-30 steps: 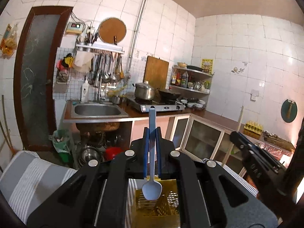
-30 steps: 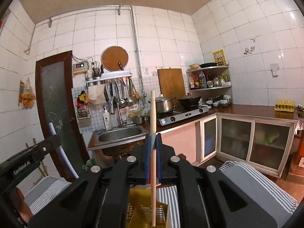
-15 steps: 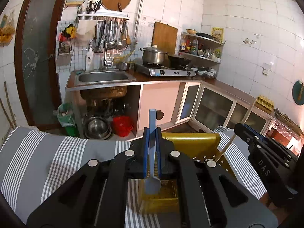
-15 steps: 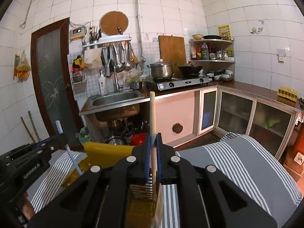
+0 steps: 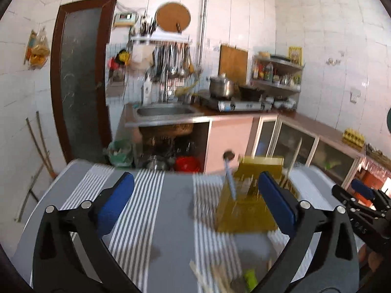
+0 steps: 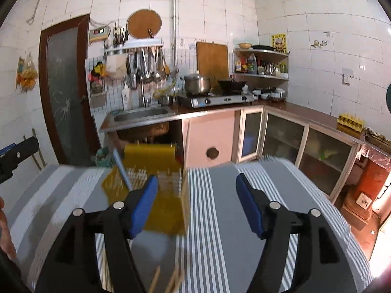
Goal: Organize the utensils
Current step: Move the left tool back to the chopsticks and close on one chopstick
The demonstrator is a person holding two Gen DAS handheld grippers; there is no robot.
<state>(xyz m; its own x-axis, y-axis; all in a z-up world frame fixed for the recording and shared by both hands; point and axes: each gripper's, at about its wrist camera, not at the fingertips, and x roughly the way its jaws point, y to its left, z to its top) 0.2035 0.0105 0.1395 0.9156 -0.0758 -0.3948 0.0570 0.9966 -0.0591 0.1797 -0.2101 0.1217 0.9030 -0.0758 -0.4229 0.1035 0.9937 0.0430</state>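
Kitchen interior. White square-tiled walls (image 6: 317,24); dark brown-framed frosted-glass door (image 6: 66,90) at nine o'clock. Stainless steel sink (image 6: 141,113) on brown countertop (image 6: 305,112) at twelve o'clock, steel two-burner gas stove (image 6: 217,100) beside it. Wooden cutting board (image 6: 212,59) leaning against wall. Glass-fronted base cabinets (image 6: 283,139) at two o'clock. Warm daylight at four o'clock.

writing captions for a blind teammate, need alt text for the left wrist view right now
The left hand-held gripper hangs open and empty over a grey striped tablecloth, with a yellow utensil basket just ahead holding a blue spoon that leans handle-up. More utensils lie blurred on the near cloth, the right hand-held gripper shows at the right edge, and a tiled kitchen fills the background.
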